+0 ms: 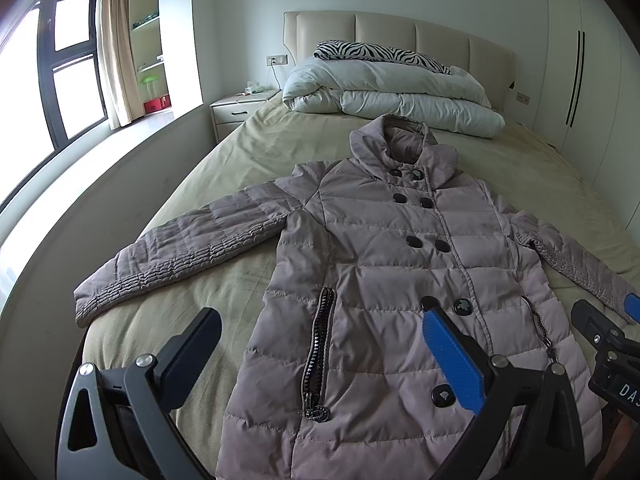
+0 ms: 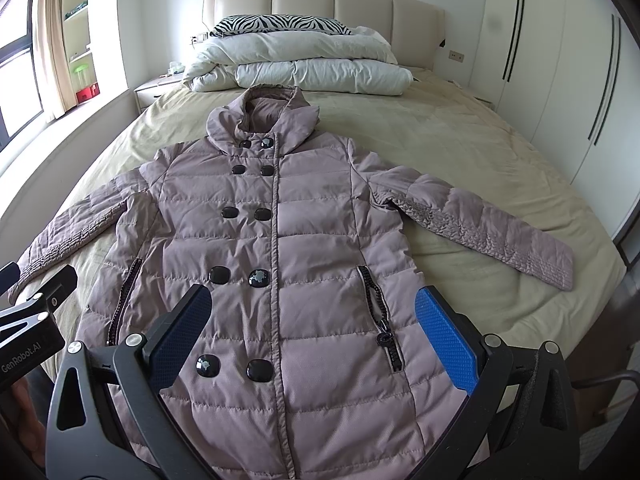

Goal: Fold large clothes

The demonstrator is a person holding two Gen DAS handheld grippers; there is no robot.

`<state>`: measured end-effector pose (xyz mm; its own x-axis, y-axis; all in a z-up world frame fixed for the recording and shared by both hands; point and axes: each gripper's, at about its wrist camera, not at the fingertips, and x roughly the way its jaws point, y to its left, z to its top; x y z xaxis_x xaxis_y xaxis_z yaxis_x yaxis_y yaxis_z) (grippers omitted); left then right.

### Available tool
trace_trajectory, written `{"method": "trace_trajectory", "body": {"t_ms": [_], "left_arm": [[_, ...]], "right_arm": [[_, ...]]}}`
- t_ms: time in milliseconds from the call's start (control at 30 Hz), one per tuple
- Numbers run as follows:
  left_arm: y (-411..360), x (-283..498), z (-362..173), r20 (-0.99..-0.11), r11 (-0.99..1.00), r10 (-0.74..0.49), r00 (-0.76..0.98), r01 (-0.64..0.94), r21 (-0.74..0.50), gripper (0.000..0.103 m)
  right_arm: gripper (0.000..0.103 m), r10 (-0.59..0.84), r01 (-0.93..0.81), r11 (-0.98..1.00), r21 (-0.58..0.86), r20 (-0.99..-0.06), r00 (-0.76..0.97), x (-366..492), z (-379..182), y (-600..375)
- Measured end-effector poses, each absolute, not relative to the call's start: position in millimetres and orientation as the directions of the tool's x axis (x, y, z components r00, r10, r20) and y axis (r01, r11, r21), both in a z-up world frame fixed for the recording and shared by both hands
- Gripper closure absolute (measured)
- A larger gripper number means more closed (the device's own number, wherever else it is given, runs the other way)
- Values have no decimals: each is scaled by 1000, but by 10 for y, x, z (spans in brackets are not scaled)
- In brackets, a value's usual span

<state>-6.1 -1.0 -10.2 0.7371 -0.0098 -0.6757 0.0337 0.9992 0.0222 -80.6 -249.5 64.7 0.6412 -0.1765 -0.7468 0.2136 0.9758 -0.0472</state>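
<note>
Noted flat and face-up on the bed point(image 2: 460, 144), buttoned, sleeves spread wide: mauve quilted coat point(image 2: 280, 240), with left claw point(image 1: 320, 356) and right claw point(image 2: 316, 340) both gaping, empty, above its hem.

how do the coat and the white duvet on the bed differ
The coat lies spread flat with sleeves out, near the foot of the bed; the duvet is folded into a bulky heap by the headboard. The coat is mauve with dark buttons; the duvet is plain white. Both are quilted and puffy.
</note>
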Motion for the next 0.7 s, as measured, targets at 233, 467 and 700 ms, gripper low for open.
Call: {"method": "trace_trajectory", "body": {"t_ms": [233, 467, 700], "left_arm": [[-7, -56, -101, -678, 999, -10, 735, 33, 21, 0], [-5, -53, -101, -679, 999, -12, 734, 33, 19, 0], [-34, -86, -187, -681, 999, -14, 732, 34, 16, 0]], "right_arm": [[0, -176, 213, 976, -48, -748, 640, -801, 641, -2491], [0, -177, 212, 976, -49, -750, 638, -791, 618, -2479], [0, -177, 213, 976, -50, -751, 636, -725, 691, -2446]]}}
